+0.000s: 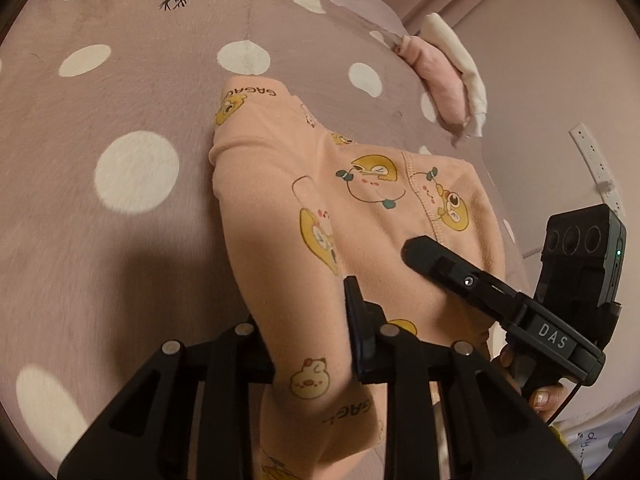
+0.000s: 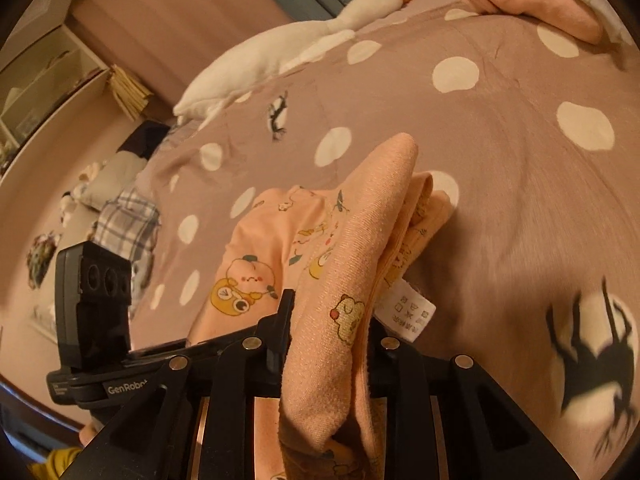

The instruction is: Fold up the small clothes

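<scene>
A peach child's garment (image 1: 280, 184) with cartoon prints hangs lifted over a mauve, white-dotted bedspread (image 1: 100, 92). My left gripper (image 1: 316, 320) is shut on a fold of it. Only one black finger (image 1: 354, 308) shows; cloth covers the other. In the right wrist view my right gripper (image 2: 328, 320) is shut on a bunched edge of the same garment (image 2: 360, 220), beside its white care label (image 2: 410, 312). The right gripper (image 1: 432, 258) also shows at the right of the left wrist view, its tip against the cloth and a hand below it. The left gripper's body (image 2: 92, 300) stands at the left of the right wrist view.
A white plush goose (image 2: 280, 48) lies at the far side of the bed. Folded pink clothes (image 1: 436, 76) and a white piece (image 1: 460, 52) sit near the bed's far right edge. A plaid cloth (image 2: 124, 220) and shelves (image 2: 40, 76) lie beyond the left edge.
</scene>
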`<state>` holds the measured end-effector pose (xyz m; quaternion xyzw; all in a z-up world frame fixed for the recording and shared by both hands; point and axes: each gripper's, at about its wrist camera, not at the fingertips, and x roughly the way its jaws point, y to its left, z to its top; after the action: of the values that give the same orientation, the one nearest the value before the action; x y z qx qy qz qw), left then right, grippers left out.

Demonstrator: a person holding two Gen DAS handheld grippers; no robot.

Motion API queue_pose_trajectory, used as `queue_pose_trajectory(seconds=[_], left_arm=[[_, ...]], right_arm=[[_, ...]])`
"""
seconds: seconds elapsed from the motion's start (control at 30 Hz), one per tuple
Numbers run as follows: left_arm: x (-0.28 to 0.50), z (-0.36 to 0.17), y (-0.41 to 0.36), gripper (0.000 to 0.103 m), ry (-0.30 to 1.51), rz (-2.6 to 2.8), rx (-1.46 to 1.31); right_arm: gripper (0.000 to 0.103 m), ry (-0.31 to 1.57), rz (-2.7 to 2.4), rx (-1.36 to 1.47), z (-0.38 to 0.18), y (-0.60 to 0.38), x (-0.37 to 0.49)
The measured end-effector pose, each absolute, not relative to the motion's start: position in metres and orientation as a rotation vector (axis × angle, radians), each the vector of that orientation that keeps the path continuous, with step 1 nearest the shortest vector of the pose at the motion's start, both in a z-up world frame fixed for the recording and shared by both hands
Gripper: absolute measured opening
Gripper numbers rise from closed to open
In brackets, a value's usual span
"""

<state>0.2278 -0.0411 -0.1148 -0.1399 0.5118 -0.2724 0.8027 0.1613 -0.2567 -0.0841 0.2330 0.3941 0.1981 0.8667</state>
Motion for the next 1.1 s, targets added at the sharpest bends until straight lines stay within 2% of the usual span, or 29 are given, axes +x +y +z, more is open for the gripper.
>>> queue_pose_trajectory(seconds=[1.1], left_arm=[[0.049,-0.047,0.013,0.026,0.931,-0.533,-0.235]], right_arm=[[0.025,0.725,0.541,0.340,0.007,-0.192,0.025]])
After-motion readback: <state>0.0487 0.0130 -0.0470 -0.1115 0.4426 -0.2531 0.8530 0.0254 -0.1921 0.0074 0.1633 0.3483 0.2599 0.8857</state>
